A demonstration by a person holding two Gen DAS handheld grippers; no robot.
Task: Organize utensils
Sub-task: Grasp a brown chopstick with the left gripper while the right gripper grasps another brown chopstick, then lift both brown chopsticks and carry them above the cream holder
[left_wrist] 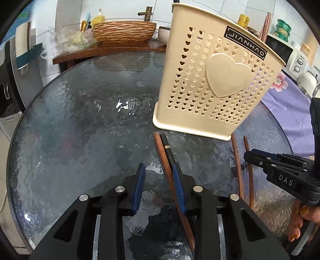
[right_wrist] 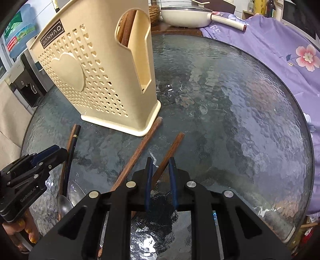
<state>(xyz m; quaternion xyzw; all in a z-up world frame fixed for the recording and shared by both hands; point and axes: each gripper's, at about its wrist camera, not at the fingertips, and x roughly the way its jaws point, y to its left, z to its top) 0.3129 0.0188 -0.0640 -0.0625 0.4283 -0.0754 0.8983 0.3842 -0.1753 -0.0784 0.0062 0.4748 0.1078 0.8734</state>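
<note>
We hold our left gripper low over the round textured-glass bench, its blue-padded jaws standing wide with nothing between them; a black chopstick with a gold band and a brown wooden chopstick lie side by side on the glass, running under the right-hand pad. Just beyond their far ends stands the beige utensil holder, a tall plastic caddy pierced with rows of small heart-shaped holes, with one large raised heart on its face and a dark label near the rim. From our right wrist view the holder shows a side slot cut into its narrow end, and brown chopsticks inside it stand upright in that compartment.

Our right gripper has its jaws at a narrow gap, with a brown chopstick lying between the pads; we cannot tell whether the pads touch it. A second brown chopstick lies just to its left, its far end touching the holder's base. Further left, two metal spoons lie on the glass beside the black chopstick, near the left gripper.

Behind the bench we see a cream pan and a purple floral cloth
</note>
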